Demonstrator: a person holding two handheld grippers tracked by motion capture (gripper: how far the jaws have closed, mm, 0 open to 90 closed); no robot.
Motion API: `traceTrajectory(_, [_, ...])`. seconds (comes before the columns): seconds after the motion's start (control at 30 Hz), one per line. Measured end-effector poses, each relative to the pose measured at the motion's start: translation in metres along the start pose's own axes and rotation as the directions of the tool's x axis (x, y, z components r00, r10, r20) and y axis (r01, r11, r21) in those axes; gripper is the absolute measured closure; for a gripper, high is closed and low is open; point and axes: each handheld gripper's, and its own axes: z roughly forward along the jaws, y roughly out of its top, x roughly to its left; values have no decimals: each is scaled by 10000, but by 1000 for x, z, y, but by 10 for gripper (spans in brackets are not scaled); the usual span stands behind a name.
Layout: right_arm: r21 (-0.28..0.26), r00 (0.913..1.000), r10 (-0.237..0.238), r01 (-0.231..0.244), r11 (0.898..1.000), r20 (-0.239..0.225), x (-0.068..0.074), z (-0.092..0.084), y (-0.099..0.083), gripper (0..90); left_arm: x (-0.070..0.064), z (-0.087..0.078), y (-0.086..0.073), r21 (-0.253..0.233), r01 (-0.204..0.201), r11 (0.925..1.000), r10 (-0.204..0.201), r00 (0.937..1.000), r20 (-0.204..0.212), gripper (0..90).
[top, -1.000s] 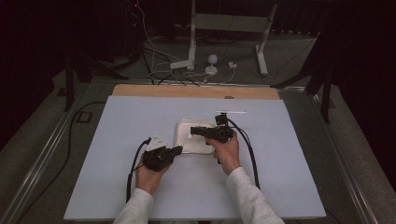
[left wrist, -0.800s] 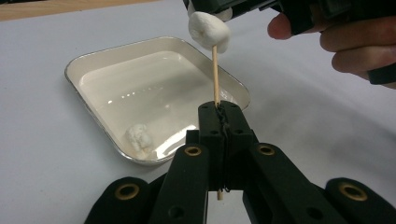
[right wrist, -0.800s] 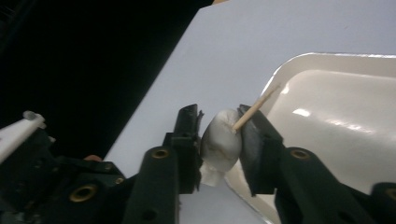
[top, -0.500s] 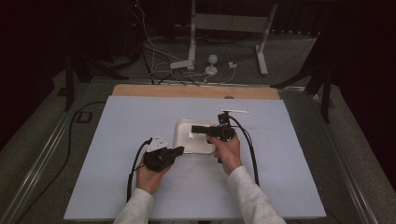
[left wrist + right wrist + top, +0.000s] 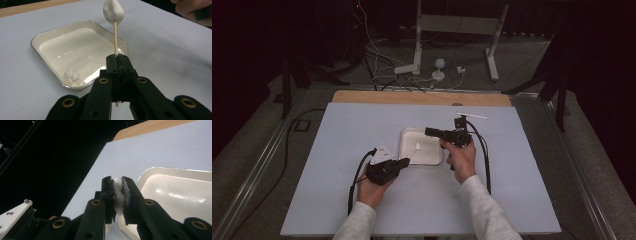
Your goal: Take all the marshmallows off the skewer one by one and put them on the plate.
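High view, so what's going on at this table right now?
A person is threading marshmallows onto a skewer. The left tongs are shut on a wooden skewer that points up with one marshmallow on its tip. The right tongs, held above the far side of the white tray, have just closed on a second marshmallow. Another marshmallow piece lies in the tray.

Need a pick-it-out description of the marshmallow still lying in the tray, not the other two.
Start at the shallow white tray in the middle of the pale mat. In the left gripper view a small lumpy marshmallow lies loose in the tray's near corner. The others are off the tray floor: one on the skewer held by the left gripper, one squeezed in the right gripper.
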Motion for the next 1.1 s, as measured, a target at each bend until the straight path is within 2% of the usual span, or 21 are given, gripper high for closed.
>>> traceTrajectory(0.07, [-335, 9999, 37, -32, 9994, 135, -1, -4, 2, 823, 0, 1, -1, 183, -108, 9998, 110, 9999, -106, 900])
traceTrajectory(0.1, [-689, 9998, 91, -77, 9976, 203, -3, -10, 6, 824, 0, 2, -6, 588, -304, 9978, 326, 9988, -358, 900])
traceTrajectory(0.13, [-1031, 9995, 292, -275, 9943, 145, -5, -17, 10, 825, 0, 2, -6, 588, -304, 9978, 326, 9988, -358, 900])
traceTrajectory(0.2, [-1174, 9995, 269, -244, 9928, 192, -7, -24, 14, 825, 5, 1, -9, 511, 0, 9987, 17, 9995, -331, 900])
traceTrajectory(0.3, [-998, 9979, -331, 385, 9943, 556, -5, -38, 22, 821, 8, -3, -6, 146, 308, 9994, -304, 9992, -267, 900])
traceTrajectory(0.37, [-940, 9977, -388, 440, 9946, 563, -5, -38, 22, 820, 7, -3, -5, 89, 338, 9994, -335, 9990, -281, 900])
traceTrajectory(0.5, [-693, 9966, -488, 534, 9962, 660, -5, -32, 18, 815, 6, -2, -5, 47, 404, 9992, -402, 9988, -282, 900])
traceTrajectory(0.67, [-406, 9919, -841, 883, 9953, 952, -3, -23, 15, 807, 9, -4, -4, -79, 583, 9983, -586, 9978, -320, 900])
traceTrajectory(0.73, [-241, 9879, -1034, 1069, 9940, 1154, -3, -19, 13, 803, 10, -6, -4, -171, 650, 9977, -656, 9973, -316, 900])
traceTrajectory(0.8, [75, 9803, -1336, 1340, 9910, 1452, -3, -13, 10, 799, 11, -7, -3, -267, 737, 9969, -745, 9968, -305, 900])
traceTrajectory(0.83, [75, 9803, -1336, 1340, 9910, 1452, -3, -13, 10, 799, 11, -8, -3, -297, 768, 9966, -777, 9964, -324, 900])
traceTrajectory(0.87, [341, 9730, -1585, 1549, 9873, 1676, -3, -7, 7, 794, 12, -8, -3, -319, 812, 9962, -823, 9960, -336, 900])
traceTrajectory(0.9, [341, 9730, -1585, 1549, 9873, 1676, -3, -7, 7, 794, 12, -8, -3, -319, 812, 9962, -823, 9960, -336, 900])
traceTrajectory(0.97, [629, 9652, -1815, 1726, 9830, 1884, -3, 1, 3, 789, 12, -8, -3, -319, 849, 9959, -860, 9957, -344, 900])
traceTrajectory(1.1, [891, 9582, -1996, 1848, 9787, 2051, -4, 9, 0, 770, 13, -8, -3, -295, 871, 9958, -881, 9955, -338, 900])
